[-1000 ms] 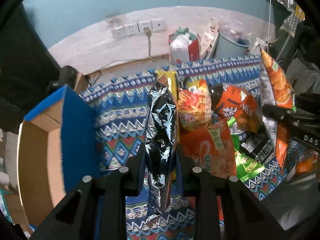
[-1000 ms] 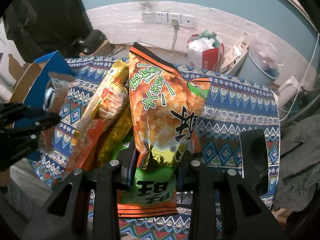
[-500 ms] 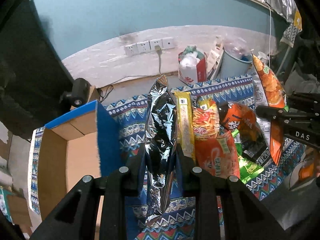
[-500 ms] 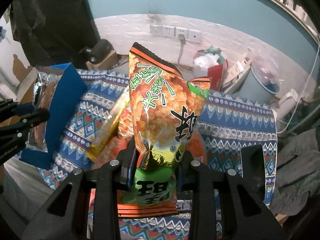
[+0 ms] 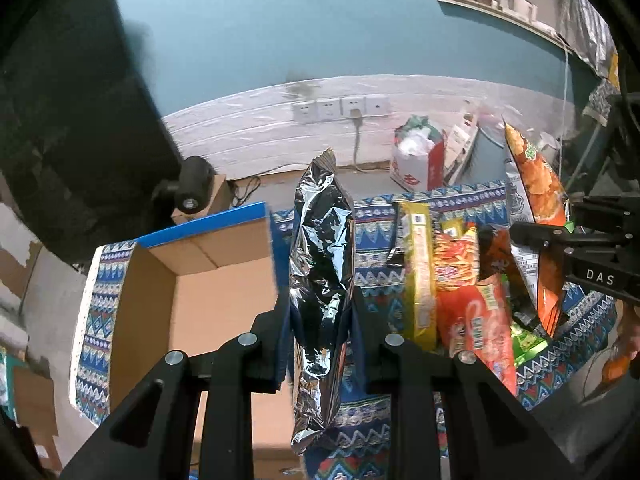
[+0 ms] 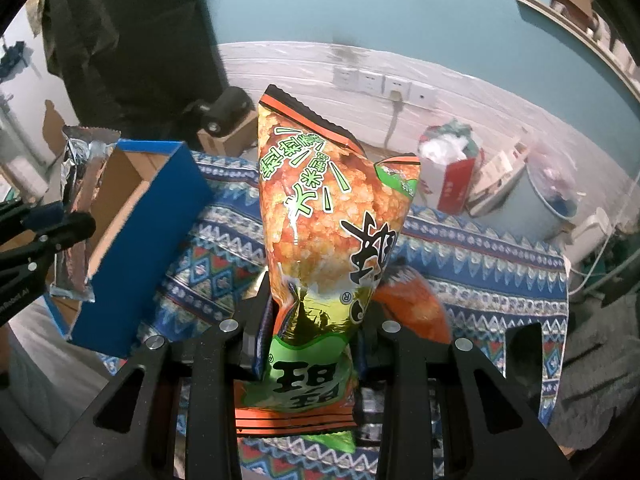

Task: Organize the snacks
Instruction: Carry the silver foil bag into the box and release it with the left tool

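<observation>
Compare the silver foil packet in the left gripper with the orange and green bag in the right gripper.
The silver foil packet is plain, crinkled and unprinted; the orange and green bag carries bold printed characters. The packet is narrow and slim; the bag is wider and puffier. The packet hangs beside the open cardboard box; the bag hangs over the patterned cloth. Both stand upright, each pinched low down by a shut gripper.

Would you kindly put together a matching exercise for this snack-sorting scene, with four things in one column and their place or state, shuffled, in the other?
Things:
1. silver foil bag
2. orange and green rice cracker bag
3. cardboard box
4. yellow snack pack

Places or states:
A. lying in the pile on the patterned cloth
B. clamped in the right gripper
C. open, nothing visible inside, blue outer walls
D. clamped in the left gripper

Pairs: 1-D, 2-B, 3-C, 4-A
</observation>
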`<act>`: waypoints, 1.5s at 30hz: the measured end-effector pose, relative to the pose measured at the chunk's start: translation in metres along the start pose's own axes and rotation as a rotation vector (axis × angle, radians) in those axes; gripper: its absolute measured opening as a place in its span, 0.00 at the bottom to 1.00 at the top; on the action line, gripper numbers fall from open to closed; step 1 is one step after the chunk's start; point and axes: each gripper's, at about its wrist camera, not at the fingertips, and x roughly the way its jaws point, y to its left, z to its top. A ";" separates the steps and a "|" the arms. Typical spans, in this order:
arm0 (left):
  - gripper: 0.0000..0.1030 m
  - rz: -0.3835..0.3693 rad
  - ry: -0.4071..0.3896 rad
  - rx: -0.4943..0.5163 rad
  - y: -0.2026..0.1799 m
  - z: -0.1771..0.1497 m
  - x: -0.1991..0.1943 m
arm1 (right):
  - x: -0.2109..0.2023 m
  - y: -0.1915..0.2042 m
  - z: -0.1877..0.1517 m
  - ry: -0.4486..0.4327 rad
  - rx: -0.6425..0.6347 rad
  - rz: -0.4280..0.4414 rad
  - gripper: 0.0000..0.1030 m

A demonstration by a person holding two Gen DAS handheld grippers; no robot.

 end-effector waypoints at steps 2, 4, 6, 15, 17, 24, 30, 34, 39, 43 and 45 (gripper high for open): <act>0.25 0.009 -0.003 -0.021 0.011 -0.004 -0.002 | 0.002 0.011 0.006 -0.001 -0.010 0.013 0.30; 0.25 0.024 -0.007 -0.034 0.021 -0.006 -0.003 | 0.004 0.018 0.010 -0.003 -0.020 0.023 0.30; 0.25 0.041 -0.009 -0.046 0.030 -0.010 -0.003 | 0.007 0.026 0.014 -0.004 -0.033 0.033 0.30; 0.25 0.080 -0.008 -0.135 0.074 -0.025 -0.005 | 0.021 0.072 0.031 0.005 -0.102 0.081 0.30; 0.25 0.094 -0.007 -0.148 0.083 -0.029 -0.005 | 0.024 0.082 0.035 0.008 -0.113 0.093 0.30; 0.25 0.116 0.032 -0.217 0.117 -0.049 0.008 | 0.036 0.127 0.048 0.022 -0.155 0.148 0.30; 0.25 0.146 0.071 -0.279 0.145 -0.064 0.022 | 0.053 0.164 0.057 0.050 -0.188 0.197 0.30; 0.25 0.152 0.088 -0.327 0.163 -0.071 0.029 | 0.063 0.184 0.058 0.064 -0.210 0.211 0.30; 0.25 0.145 0.101 -0.373 0.179 -0.077 0.034 | 0.077 0.202 0.060 0.092 -0.223 0.233 0.30; 0.26 0.152 0.110 -0.378 0.184 -0.080 0.037 | 0.083 0.215 0.060 0.103 -0.238 0.236 0.30; 0.36 0.148 0.119 -0.379 0.186 -0.081 0.038 | 0.086 0.221 0.060 0.107 -0.246 0.240 0.30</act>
